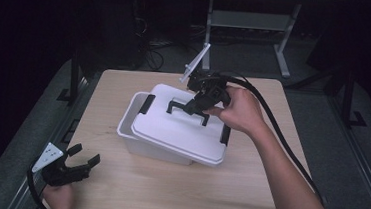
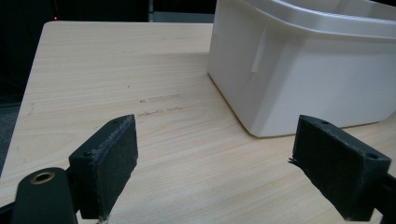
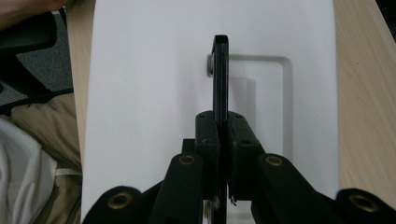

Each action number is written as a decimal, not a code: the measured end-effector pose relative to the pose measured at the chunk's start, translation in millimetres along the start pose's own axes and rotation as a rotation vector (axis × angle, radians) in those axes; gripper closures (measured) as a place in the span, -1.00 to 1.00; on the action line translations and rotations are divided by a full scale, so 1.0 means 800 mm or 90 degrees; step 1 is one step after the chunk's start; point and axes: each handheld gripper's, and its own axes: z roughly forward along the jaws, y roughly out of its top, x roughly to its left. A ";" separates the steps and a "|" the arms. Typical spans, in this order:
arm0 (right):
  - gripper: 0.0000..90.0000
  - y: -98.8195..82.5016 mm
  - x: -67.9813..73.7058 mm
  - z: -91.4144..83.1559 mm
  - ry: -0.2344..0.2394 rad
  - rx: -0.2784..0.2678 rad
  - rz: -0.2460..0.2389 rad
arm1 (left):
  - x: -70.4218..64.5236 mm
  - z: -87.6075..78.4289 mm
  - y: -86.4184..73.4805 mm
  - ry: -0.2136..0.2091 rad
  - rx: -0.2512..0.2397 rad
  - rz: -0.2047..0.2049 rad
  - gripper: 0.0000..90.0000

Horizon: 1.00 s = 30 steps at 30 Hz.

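Black lid handle pinched in right claw, white lid askew on box, left claw wide open, empty

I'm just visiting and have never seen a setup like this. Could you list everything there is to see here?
storage box: one, white, middle of the table, its near-left corner close to the left tongs' camera
lid: one, white, lying askew on the box, shifted so the box's left rim shows
lid handle: one, black, raised upright at the lid's centre recess, pinched by the right tongs
side latches: two, black, at the lid's left and right ends
table: one, light wood, under it all
metal frame: one, grey, on the floor behind the table
left tongs: one, black, open, near-left table edge, holding nothing
right tongs: one, black, shut on the lid handle
right hand: one, gripping the right tongs
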 end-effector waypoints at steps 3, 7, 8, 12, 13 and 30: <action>0.88 0.003 -0.002 0.007 -0.003 0.005 -0.006 | 0.000 0.000 0.000 0.000 -0.001 -0.001 -0.71; 0.88 0.008 -0.005 0.013 0.001 0.006 -0.007 | 0.000 0.001 0.000 0.000 0.000 -0.001 -0.71; 0.88 0.010 -0.006 0.015 -0.001 0.010 -0.011 | 0.000 0.001 0.000 0.000 0.000 -0.001 -0.71; 0.88 0.022 -0.005 0.021 0.001 0.020 -0.025 | 0.001 0.000 0.000 0.000 0.000 0.000 -0.71; 0.88 0.025 -0.005 0.022 0.004 0.018 -0.027 | 0.000 0.000 0.000 0.000 -0.002 -0.001 -0.71; 0.88 0.048 -0.021 0.053 0.026 0.032 -0.046 | 0.001 0.000 -0.001 0.000 -0.004 -0.006 -0.71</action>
